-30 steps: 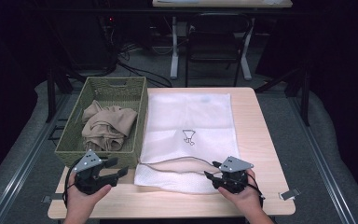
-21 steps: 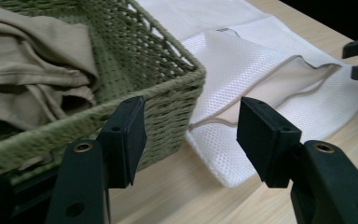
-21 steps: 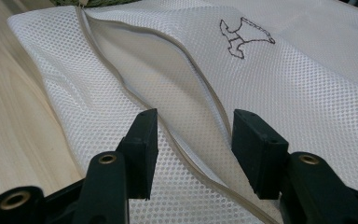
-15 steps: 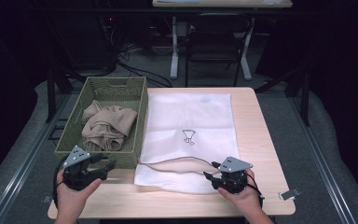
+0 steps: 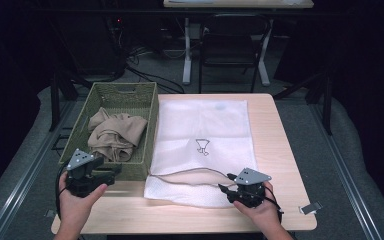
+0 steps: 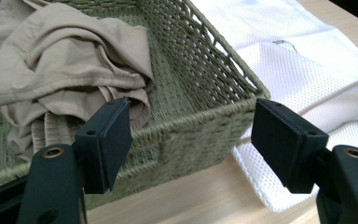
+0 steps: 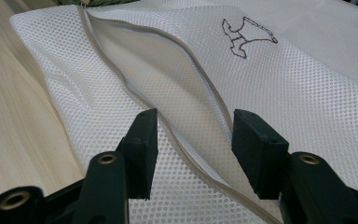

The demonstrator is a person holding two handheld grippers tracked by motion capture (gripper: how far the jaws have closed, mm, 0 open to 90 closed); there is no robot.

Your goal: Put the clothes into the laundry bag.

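Observation:
A white mesh laundry bag lies flat on the table, its zip mouth gaping at the near end. A beige garment is crumpled in the green woven basket left of the bag. My left gripper hovers at the basket's near right corner, just off the bag. Its jaws have just been opening and nothing is between them; in the left gripper view it faces the basket wall and the garment. My right gripper is open over the bag's zip edge, not pinching it.
The wooden table has bare strips to the right of the bag and along the near edge. A small metal clip sits at the near right corner. A chair and another table's legs stand beyond the far edge.
My left gripper has moved left, away from the bag's near left corner to the front of the basket, and its jaws have spread wider. The right gripper has stayed put.

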